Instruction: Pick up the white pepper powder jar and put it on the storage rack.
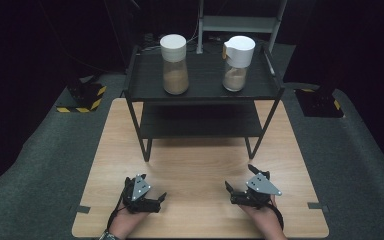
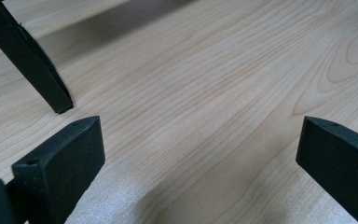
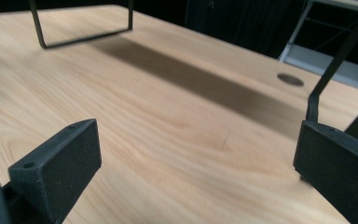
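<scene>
Nothing is moved yet. The left gripper (image 1: 156, 192) and right gripper (image 1: 239, 181) rest wide open, holding nothing. Far beyond their fingers, two white-capped glass jars of brown powder (image 1: 175, 65) wait untouched on the black metal shelf (image 1: 205, 90).

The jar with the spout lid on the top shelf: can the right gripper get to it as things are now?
Probably yes. The right gripper rests open on the wooden table, and the jar with the spout lid stands alone at the right of the black rack's top shelf, nothing above or in front of it.
</scene>
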The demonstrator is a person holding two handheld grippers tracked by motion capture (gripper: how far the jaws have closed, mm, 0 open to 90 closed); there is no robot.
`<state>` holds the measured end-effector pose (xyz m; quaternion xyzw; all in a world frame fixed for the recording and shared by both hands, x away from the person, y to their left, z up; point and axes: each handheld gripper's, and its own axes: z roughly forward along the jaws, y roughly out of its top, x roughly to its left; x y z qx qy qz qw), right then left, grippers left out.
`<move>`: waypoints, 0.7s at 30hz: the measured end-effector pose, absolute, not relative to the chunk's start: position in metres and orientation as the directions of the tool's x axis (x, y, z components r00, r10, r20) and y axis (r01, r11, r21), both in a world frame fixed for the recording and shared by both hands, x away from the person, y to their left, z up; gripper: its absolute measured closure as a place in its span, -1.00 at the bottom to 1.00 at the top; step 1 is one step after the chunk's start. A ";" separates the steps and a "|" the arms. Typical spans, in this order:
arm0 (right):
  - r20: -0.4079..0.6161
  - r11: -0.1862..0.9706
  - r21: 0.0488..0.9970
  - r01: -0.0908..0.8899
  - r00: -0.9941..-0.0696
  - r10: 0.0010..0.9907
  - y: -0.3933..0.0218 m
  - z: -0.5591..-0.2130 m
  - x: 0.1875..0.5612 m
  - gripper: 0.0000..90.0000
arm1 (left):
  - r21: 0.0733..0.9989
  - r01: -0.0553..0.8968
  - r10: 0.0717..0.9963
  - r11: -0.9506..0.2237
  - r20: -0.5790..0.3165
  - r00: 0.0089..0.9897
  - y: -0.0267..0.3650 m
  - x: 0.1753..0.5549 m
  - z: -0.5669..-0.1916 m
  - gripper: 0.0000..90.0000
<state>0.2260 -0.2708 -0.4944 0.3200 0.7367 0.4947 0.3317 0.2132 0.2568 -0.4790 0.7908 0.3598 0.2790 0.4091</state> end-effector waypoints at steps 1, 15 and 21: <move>-0.173 0.313 0.937 0.153 -0.573 0.801 -0.271 -0.497 0.226 -1.00 | 0.847 0.338 0.796 -0.409 0.150 0.587 0.257 0.213 -0.479 -0.97; -0.237 0.389 0.904 0.178 -0.550 0.801 -0.266 -0.502 0.217 -1.00 | 0.844 0.320 0.785 -0.431 0.175 0.595 0.255 0.211 -0.479 -0.97; -0.248 0.404 0.895 0.189 -0.541 0.804 -0.264 -0.500 0.215 -1.00 | 0.841 0.318 0.784 -0.438 0.184 0.593 0.252 0.210 -0.480 -0.97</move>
